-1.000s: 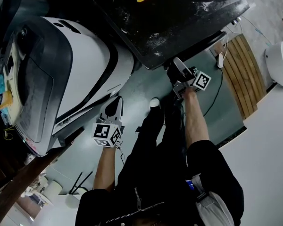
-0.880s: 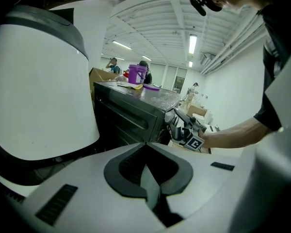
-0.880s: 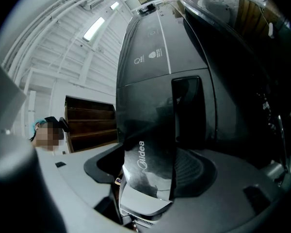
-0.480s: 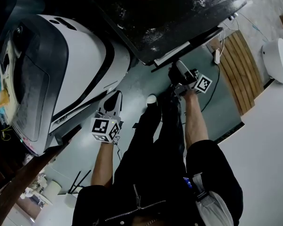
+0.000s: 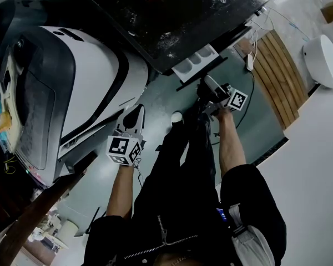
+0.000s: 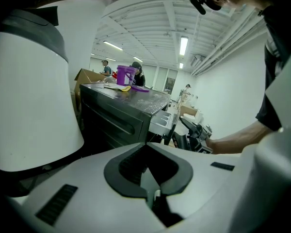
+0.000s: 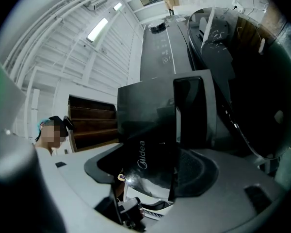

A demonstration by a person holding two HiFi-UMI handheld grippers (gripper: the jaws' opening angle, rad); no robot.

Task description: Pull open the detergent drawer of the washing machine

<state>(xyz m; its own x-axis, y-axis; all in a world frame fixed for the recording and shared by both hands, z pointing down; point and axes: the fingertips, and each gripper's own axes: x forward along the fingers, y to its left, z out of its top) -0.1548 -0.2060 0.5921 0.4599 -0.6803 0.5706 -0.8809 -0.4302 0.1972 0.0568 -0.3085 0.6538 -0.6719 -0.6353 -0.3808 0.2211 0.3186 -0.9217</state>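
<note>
The black washing machine point(image 5: 177, 10) fills the top of the head view. Its detergent drawer point(image 5: 195, 61) stands pulled out, with white compartments showing. My right gripper point(image 5: 205, 86) is shut on the dark drawer front point(image 7: 155, 115), whose panel runs between the jaws in the right gripper view point(image 7: 160, 152). My left gripper point(image 5: 134, 116) hangs shut and empty beside a white and grey machine point(image 5: 94, 76), apart from the drawer. In the left gripper view point(image 6: 146, 152) the drawer point(image 6: 161, 122) sticks out of the black machine point(image 6: 121, 115).
A wooden slatted panel point(image 5: 280, 79) and a cable point(image 5: 254, 54) lie on the floor to the right. A round white appliance point(image 5: 322, 51) stands at the far right. A purple bucket point(image 6: 125, 74) sits on the black machine. The person's shoe point(image 5: 177, 117) is between the grippers.
The drawer has slid out of the black machine with my right gripper on its front, so its white compartments now show. The left gripper has barely moved.
</note>
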